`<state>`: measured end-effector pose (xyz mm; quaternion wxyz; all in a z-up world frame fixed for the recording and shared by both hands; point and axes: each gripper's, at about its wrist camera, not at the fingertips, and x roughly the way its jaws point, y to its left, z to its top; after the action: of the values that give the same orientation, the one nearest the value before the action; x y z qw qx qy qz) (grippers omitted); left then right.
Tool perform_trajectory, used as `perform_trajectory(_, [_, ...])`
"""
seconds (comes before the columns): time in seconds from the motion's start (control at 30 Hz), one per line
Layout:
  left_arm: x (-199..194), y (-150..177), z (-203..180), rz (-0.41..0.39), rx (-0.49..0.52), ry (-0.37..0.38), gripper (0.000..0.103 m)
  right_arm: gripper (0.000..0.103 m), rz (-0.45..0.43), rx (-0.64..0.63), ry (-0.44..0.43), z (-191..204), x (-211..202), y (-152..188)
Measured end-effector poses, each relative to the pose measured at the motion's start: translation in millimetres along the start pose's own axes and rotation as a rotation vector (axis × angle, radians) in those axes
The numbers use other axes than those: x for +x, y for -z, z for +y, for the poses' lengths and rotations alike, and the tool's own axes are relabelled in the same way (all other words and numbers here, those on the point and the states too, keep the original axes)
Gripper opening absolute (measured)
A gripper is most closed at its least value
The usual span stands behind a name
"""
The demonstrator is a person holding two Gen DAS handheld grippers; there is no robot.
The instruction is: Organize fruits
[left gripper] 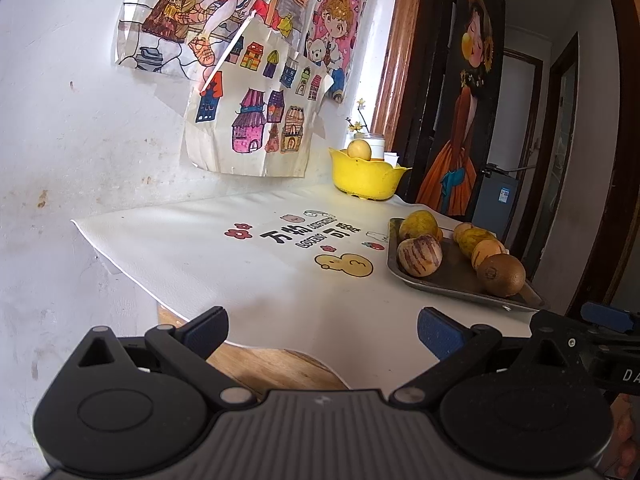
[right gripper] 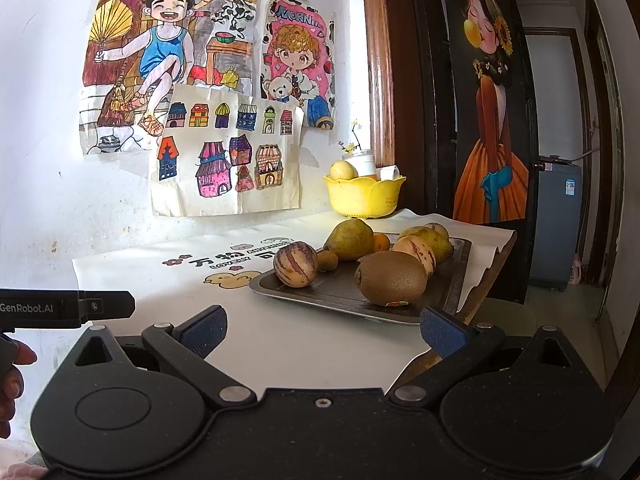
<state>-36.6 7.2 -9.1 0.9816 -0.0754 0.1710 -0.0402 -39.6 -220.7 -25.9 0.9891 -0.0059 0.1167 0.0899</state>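
A metal tray (right gripper: 344,294) (left gripper: 436,284) holds several fruits: a brown kiwi (right gripper: 390,278) (left gripper: 501,275) at the near edge, a striped melon-like fruit (right gripper: 295,264) (left gripper: 419,255), a green pear (right gripper: 350,239) (left gripper: 418,224), a small kiwi (right gripper: 327,260) and a small orange (right gripper: 380,242). A yellow bowl (right gripper: 362,196) (left gripper: 366,178) at the back holds one pale yellow fruit (right gripper: 343,170) (left gripper: 359,149). My left gripper (left gripper: 322,330) is open over the table's near edge, left of the tray. My right gripper (right gripper: 322,330) is open, just short of the tray and the brown kiwi.
A white printed mat (left gripper: 240,264) covers the wooden table (left gripper: 272,368) against a wall with children's drawings (right gripper: 224,160). A white jar with flowers (right gripper: 362,162) stands behind the bowl. To the right are a painted dark door (right gripper: 492,120) and a doorway. A hand (right gripper: 12,380) holds the left gripper.
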Motion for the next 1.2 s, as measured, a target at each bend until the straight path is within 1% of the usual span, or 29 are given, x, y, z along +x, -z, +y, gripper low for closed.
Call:
perform_trajectory(0.17, [-1, 1, -3, -0.001, 0.001, 0.012, 0.103, 0.102, 0.000, 0.000, 0.000, 0, 0, -1])
perform_trajectory(0.33, [-2, 1, -10, 0.004, 0.042, -0.022, 0.103, 0.102, 0.004, -0.001, -0.002, 2, 0, 2])
perform_trajectory(0.57, [-5, 1, -17, -0.008, 0.083, -0.019, 0.103, 0.102, 0.008, -0.002, -0.005, 2, 1, 4])
perform_trajectory(0.87, [-5, 2, -19, -0.011, 0.100, -0.003, 0.103, 0.102, 0.010, -0.003, -0.005, 4, 1, 5])
perform_trajectory(1.2, [-6, 2, -18, -0.013, 0.095, -0.005, 0.103, 0.102, 0.010, -0.003, -0.004, 3, 2, 4])
